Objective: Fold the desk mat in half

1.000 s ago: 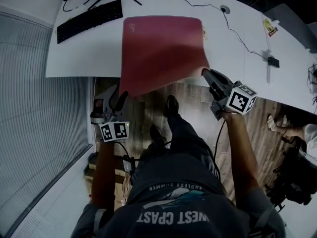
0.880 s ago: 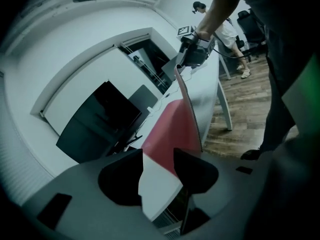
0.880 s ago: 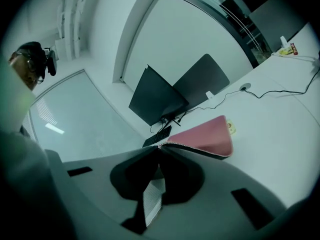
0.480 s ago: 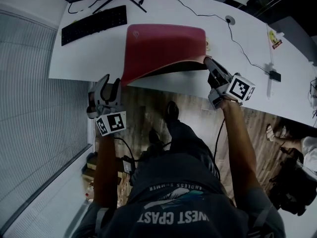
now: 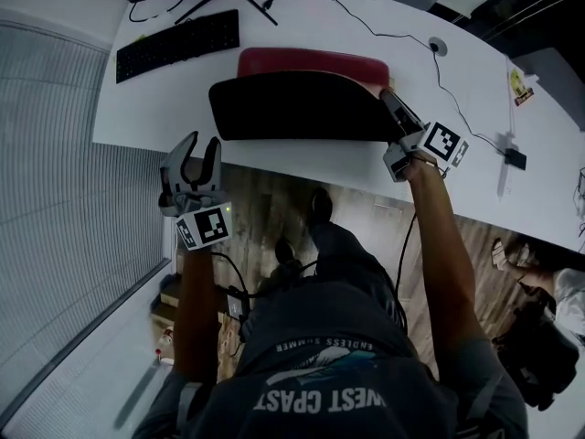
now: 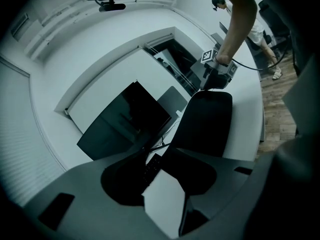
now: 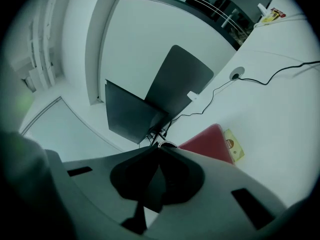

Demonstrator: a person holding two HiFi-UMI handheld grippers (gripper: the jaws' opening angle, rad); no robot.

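The desk mat lies on the white desk (image 5: 155, 117), red on top (image 5: 311, 62) and black underneath. Its near half is turned over away from me, so the black underside (image 5: 292, 106) faces up above the red strip. My right gripper (image 5: 391, 99) is shut on the mat's right corner, and the thin dark edge shows between its tips (image 7: 159, 146), with red mat (image 7: 207, 141) beyond. My left gripper (image 5: 197, 144) hangs off the desk's near edge, left of the mat, open. Its jaws have just been closing, with nothing between them. The left gripper view shows the black flap (image 6: 207, 124).
A black keyboard (image 5: 178, 44) lies at the desk's far left, with a monitor stand behind it. The monitor (image 6: 125, 121) stands at the back. A cable runs to a grommet (image 5: 437, 46) on the right. A small yellow card (image 7: 232, 145) sits beside the mat.
My right gripper has carried the mat's hanging near edge up and away over the desk, turning the black underside up. My left gripper has risen away from the mat's left corner.
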